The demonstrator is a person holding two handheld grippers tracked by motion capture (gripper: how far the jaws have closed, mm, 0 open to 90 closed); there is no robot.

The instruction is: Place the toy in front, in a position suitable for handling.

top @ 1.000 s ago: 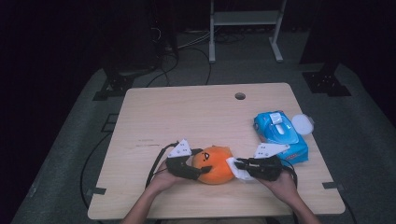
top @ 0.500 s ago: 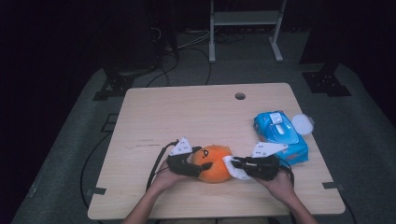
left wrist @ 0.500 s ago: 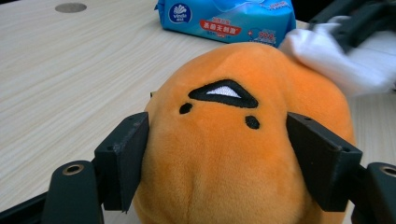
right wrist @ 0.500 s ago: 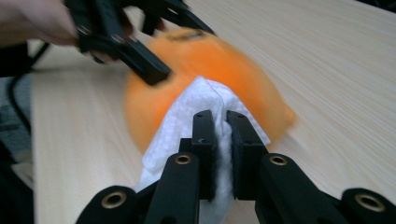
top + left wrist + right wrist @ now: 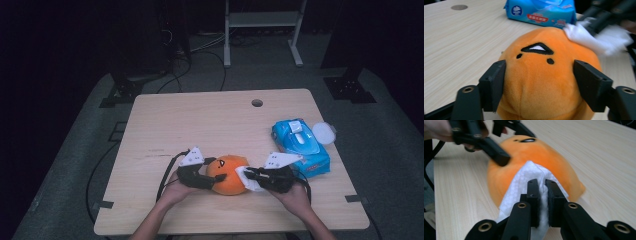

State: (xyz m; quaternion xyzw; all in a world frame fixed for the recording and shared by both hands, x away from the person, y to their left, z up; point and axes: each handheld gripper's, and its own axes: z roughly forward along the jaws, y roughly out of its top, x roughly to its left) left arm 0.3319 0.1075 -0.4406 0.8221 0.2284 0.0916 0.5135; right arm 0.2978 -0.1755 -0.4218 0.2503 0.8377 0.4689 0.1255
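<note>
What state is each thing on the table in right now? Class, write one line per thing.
Orange plush toy: on the table, clamped between the left gripper jaws, which have just been closing.
White wipe: pinched in the shut right gripper, pressed against the toy.
Blue wipe pack: lying flat, flap shut as far as shows.
White round lid: lying beside the pack.

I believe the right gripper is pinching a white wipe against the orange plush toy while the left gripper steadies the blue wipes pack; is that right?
Not quite: the left gripper steadies the orange plush toy, not the blue wipes pack, as the left gripper view shows. The right gripper does pinch the white wipe.
</note>
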